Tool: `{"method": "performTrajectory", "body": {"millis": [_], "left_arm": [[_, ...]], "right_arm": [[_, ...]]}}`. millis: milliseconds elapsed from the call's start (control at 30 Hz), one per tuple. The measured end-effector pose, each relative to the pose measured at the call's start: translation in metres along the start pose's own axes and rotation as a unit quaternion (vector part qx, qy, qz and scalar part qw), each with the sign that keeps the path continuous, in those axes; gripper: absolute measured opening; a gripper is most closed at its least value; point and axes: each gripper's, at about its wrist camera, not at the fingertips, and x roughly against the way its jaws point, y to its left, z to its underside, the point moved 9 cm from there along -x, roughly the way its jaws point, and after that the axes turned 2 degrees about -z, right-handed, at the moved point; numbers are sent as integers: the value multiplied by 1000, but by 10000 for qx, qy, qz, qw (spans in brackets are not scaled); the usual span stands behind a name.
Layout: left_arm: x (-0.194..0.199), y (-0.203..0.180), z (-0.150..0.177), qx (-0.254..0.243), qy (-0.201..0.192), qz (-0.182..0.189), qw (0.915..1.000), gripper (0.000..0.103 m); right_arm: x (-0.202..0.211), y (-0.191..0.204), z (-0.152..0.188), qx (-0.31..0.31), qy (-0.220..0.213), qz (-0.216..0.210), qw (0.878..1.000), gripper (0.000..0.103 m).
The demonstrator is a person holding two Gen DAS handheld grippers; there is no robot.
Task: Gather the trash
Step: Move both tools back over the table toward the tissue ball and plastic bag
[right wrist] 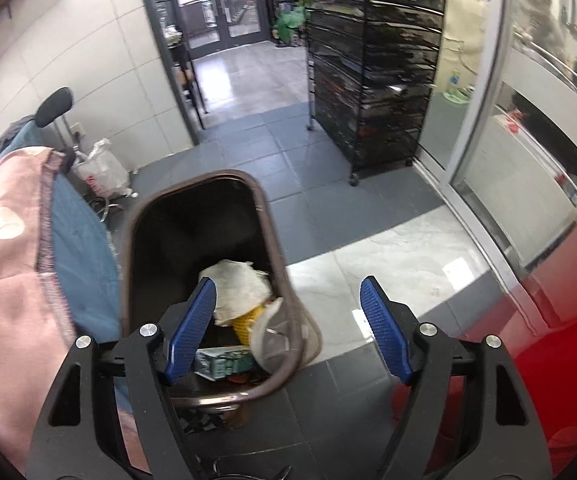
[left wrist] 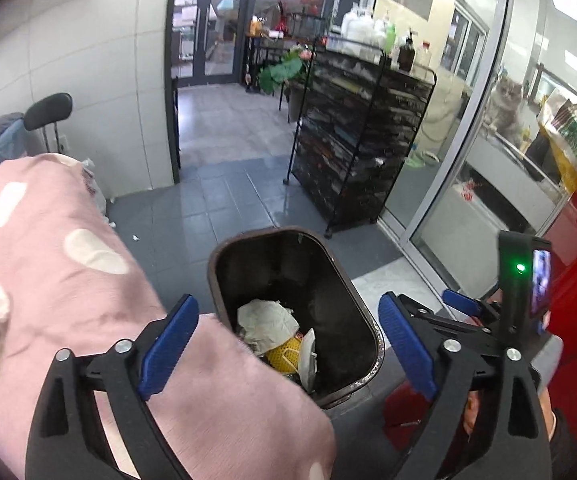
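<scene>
Both grippers, left [left wrist: 288, 344] and right [right wrist: 288, 328], are hanging wide open and empty over the bin [left wrist: 224, 256] on the floor; crumpled paper [left wrist: 266, 318] is lying inside it.

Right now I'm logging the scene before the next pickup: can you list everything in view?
Trash bin: one, dark brown, on the floor below both grippers.
Crumpled paper: one, white, inside the bin.
Yellow wrapper: one, inside the bin under the paper.
Wire rack: one, black, by the glass door.
Blanket: one, pink with pale spots, left of the bin.
Cat: one, grey, behind the glass.
Plastic bag: one, clear, against the wall.
Left gripper: fingers blue, open.
Right gripper: fingers blue, open.
</scene>
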Motion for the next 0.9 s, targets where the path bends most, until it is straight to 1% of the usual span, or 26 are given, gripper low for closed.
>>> {"method": "performTrajectory", "body": {"millis": [133,233,400,633,800,900], "left_arm": [[19,13,0,50,-154,-163,9997,94],[34,27,2,74,-275,-381,9989,96],[58,57,5,308,-444,-645,9965,97],[81,102,17,724,-546,-1037,9905,97],[93,126,28,1008,-549,-1174,9864,97],[104,143,35,1071,-587,-1375,9829,97]], "right_arm": [[8,31,-5,210,-59,-306,9993,75],[16,58,-8,416,-81,-595,9973,76],[28,102,-9,765,-87,-1012,9919,76],[46,166,-9,1232,-39,-1555,9801,77],[59,209,-6,1618,-11,-1907,9682,77],[66,231,-6,1850,-31,-2072,9606,77]]}}
